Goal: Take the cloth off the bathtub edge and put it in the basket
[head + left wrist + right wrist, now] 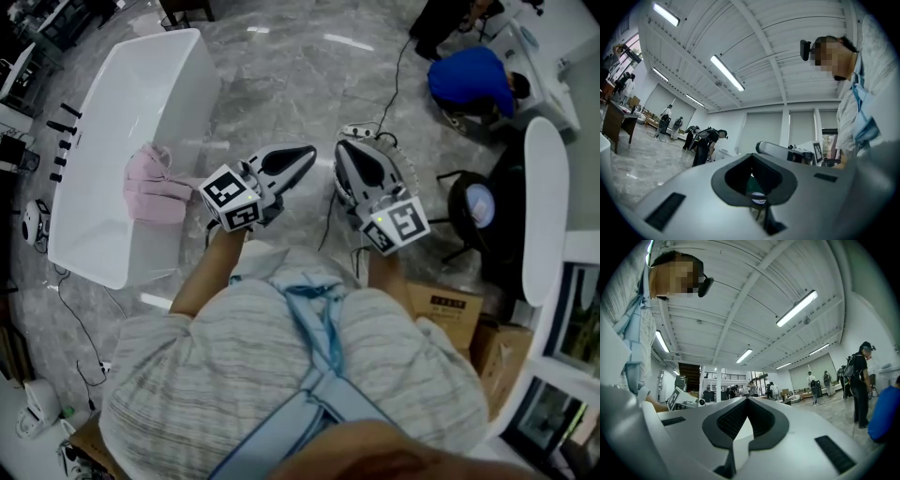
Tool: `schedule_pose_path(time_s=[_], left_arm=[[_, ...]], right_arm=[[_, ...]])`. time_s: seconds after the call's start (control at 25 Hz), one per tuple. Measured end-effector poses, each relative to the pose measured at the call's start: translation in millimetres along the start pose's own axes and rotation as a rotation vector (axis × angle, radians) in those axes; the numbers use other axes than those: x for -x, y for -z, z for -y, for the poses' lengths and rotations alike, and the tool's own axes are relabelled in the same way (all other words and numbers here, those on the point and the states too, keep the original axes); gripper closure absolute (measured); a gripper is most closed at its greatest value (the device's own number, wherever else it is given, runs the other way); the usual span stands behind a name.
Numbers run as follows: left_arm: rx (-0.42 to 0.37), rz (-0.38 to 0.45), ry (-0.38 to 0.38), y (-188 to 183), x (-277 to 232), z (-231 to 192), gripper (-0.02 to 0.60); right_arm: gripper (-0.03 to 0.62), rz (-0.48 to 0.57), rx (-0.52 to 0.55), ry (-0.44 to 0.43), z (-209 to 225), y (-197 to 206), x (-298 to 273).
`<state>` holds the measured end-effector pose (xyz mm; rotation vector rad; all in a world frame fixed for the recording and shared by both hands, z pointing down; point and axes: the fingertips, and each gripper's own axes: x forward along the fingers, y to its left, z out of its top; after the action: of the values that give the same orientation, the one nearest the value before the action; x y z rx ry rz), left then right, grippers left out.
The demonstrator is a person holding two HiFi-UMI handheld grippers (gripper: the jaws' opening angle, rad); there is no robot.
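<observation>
Closest in, the person's striped shirt fills the bottom of the head view, with both forearms reaching forward. The left gripper and the right gripper are held side by side over the grey marble floor, near each other but not touching, each with its marker cube at the hand end. In the left gripper view the left gripper's jaws are pressed fully together with nothing between them, and they point up toward the ceiling. The right gripper's jaws are likewise closed tight and empty. A cardboard box sits on the floor by the person's right side. Farther out to the left stands the white bathtub, and the pink cloth lies bunched over its rim on the side nearer the person. It is left of the left gripper and apart from it, touched by neither gripper. A black cable trails across the floor beyond the grippers. Farthest off, at upper right, a person in a blue top bends down.
</observation>
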<state>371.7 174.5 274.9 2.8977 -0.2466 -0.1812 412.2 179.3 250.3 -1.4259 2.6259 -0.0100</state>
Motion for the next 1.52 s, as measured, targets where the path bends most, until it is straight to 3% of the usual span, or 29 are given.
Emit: schedule_pose_path(time_s=[0.24, 0.6, 0.8, 1.2, 1.52], left_arm=[[-0.004, 0.013, 0.02, -8, 13, -28, 0.578], [0.023, 0.027, 0.019, -29, 51, -107, 0.578], [0.055, 0.037, 0.022, -43, 86, -151, 0.578], [0.046, 0.073, 0.014, -72, 166, -228, 0.578], [0.046, 0.075, 0.016, -91, 237, -278, 0.578]], right_arm=[[0.591, -0.01, 0.009, 0.007, 1, 5, -30], [0.591, -0.046, 0.012, 0.026, -6, 21, -111], [0.591, -0.068, 0.028, 0.021, -22, 37, -170], [0.591, -0.129, 0.043, -0.03, -77, 63, -278], [0.591, -0.118, 0.02, 0.009, -105, 74, -347]])
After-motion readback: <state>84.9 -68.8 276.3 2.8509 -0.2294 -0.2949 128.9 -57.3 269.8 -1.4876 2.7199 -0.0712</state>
